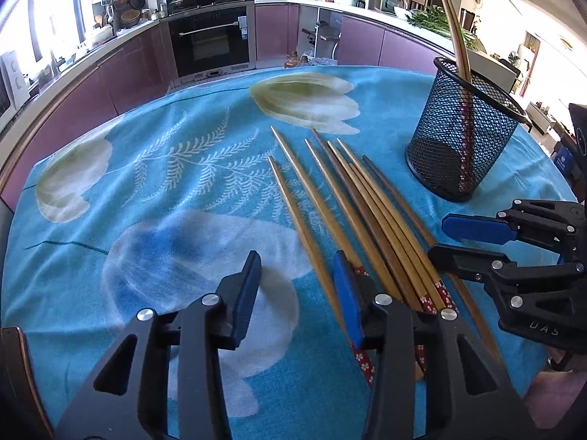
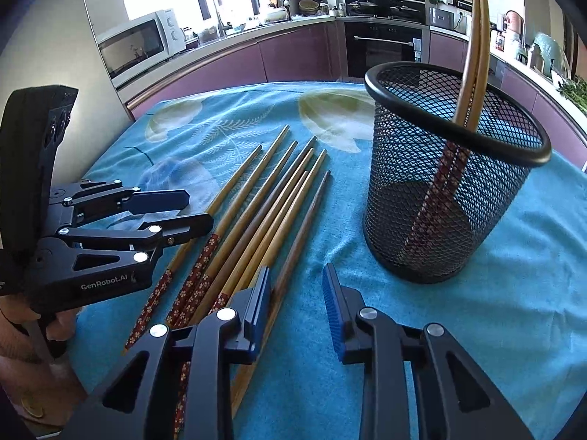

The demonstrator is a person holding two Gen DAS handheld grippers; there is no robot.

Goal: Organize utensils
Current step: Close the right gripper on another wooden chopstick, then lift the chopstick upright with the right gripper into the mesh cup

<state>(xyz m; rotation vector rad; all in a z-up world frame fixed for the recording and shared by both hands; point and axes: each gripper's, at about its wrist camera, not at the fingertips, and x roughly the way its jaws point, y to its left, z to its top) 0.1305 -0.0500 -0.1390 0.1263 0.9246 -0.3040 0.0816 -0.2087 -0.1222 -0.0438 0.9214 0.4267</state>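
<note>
Nearest, the left claw [image 1: 297, 286] hangs low over the handle ends of the loose chopsticks [image 1: 352, 212], jaws part open and holding nothing; one blue pad sits right against the leftmost sticks, the other over bare blanket. The right claw [image 2: 295, 299] is likewise part open and empty, its left pad beside the outermost stick on the bundle's far side from the left claw, its right pad over bare cloth. The chopsticks lie fanned on the blue flowered blanket [image 1: 165, 183] covering the table, patterned handles toward both claws, tips pointing away, so their long axis runs roughly along each claw's reach. Both hands seem about equally near the handles. Beyond the tips and off toward the right claw's side stands the black mesh holder [image 2: 451, 183], upright, with two chopsticks [image 2: 477, 55] already leaning inside
</note>
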